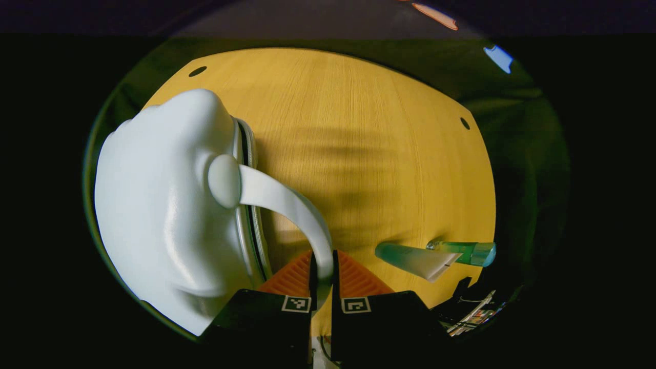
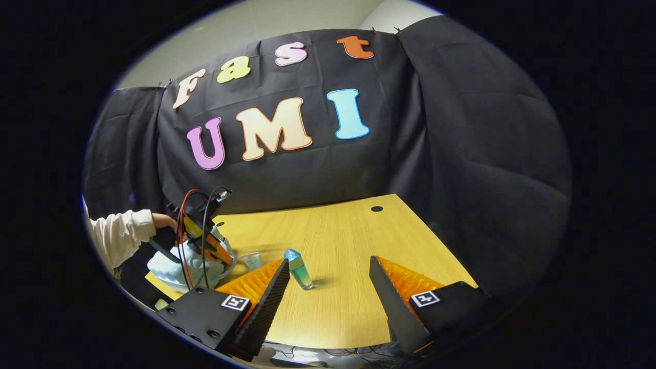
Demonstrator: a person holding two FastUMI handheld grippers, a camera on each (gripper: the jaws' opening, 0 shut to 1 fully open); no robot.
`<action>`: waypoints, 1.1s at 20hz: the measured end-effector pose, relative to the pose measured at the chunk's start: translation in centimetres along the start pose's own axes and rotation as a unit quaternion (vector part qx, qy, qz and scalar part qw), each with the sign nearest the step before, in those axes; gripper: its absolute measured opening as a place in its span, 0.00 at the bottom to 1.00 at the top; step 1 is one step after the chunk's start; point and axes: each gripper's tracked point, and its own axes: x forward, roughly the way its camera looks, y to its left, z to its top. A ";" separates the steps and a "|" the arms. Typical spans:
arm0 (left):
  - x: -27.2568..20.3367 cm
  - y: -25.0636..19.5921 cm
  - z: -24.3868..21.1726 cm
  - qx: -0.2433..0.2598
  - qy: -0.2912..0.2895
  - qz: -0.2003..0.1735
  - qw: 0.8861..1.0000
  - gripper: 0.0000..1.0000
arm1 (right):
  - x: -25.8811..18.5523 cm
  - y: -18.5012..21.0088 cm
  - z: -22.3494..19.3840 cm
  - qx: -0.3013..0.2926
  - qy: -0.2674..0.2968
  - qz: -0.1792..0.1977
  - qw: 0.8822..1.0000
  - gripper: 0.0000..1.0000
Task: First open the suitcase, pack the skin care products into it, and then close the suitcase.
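A small white suitcase (image 1: 164,205) lies on the wooden table (image 1: 359,128), its two shells together along the zip seam. Its white handle (image 1: 287,200) arches out to my left gripper (image 1: 323,264), which is shut on the handle's end. A pale green tube (image 1: 415,259) and a green bottle with a blue cap (image 1: 469,252) lie to the right of it. In the right gripper view the bottle (image 2: 299,269) lies just beyond my right gripper (image 2: 328,287), which is open and holds nothing. The tube (image 2: 252,260) lies left of the bottle, near the suitcase (image 2: 171,269).
A person's hand in a white sleeve (image 2: 120,237) holds the left gripper's body (image 2: 202,230) over the suitcase. Round cable holes (image 1: 197,71) mark the table's corners. The black cloth wall (image 2: 461,154) stands close behind the table (image 2: 348,230).
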 end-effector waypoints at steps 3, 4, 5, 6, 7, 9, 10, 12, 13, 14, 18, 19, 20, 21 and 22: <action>-1.7 -1.0 0.6 -0.027 -0.018 -0.036 0.999 0.07 | 0.2 0.5 0.0 -0.003 0.001 0.009 1.000 0.98; -2.5 -1.1 1.0 -0.034 -0.026 -0.045 0.998 0.07 | 0.3 0.7 0.0 -0.002 0.000 0.012 1.000 0.98; -3.2 -1.2 1.4 -0.039 -0.033 -0.053 0.997 0.07 | 0.4 0.9 0.2 0.001 -0.002 0.016 1.000 0.98; -4.1 -1.3 1.7 -0.043 -0.043 -0.059 0.996 0.08 | 0.6 1.2 0.1 0.004 -0.002 0.021 1.000 0.98; -4.8 -1.3 2.2 -0.047 -0.055 -0.065 0.995 0.08 | 0.8 1.6 0.1 0.007 -0.001 0.027 1.000 0.98; -6.9 -1.2 3.1 -0.058 -0.082 -0.070 0.992 0.08 | 1.3 2.4 -0.2 0.012 0.001 0.038 0.999 0.98; -8.1 -0.8 3.7 -0.064 -0.097 -0.071 0.991 0.08 | 1.5 2.9 -0.3 0.013 0.001 0.043 0.999 0.98; -10.3 0.1 4.4 -0.075 -0.127 -0.070 0.987 0.08 | 1.9 3.5 0.0 0.014 -0.002 0.053 0.999 0.98; -11.3 0.6 4.6 -0.081 -0.141 -0.070 0.984 0.08 | 2.1 3.7 0.2 0.013 -0.004 0.056 0.998 0.98; -12.2 1.3 4.8 -0.089 -0.153 -0.069 0.982 0.08 | 2.4 3.9 0.2 0.013 -0.004 0.059 0.998 0.95; -15.7 4.3 5.7 -0.121 -0.195 -0.061 0.971 0.08 | 2.9 4.2 -0.1 0.008 0.002 0.068 0.998 0.98; -16.5 5.6 6.0 -0.130 -0.205 -0.055 0.969 0.08 | 3.0 4.2 0.0 0.006 0.002 0.067 0.998 0.98; -17.3 7.0 6.2 -0.138 -0.213 -0.048 0.966 0.08 | 3.1 4.2 0.1 0.004 0.000 0.066 0.998 0.98; -18.2 8.5 6.2 -0.145 -0.224 -0.039 0.963 0.08 | 3.1 4.4 0.2 0.004 -0.002 0.065 0.998 0.98; -18.9 9.8 6.2 -0.150 -0.233 -0.030 0.960 0.08 | 3.0 4.6 0.2 0.006 -0.003 0.065 0.998 0.98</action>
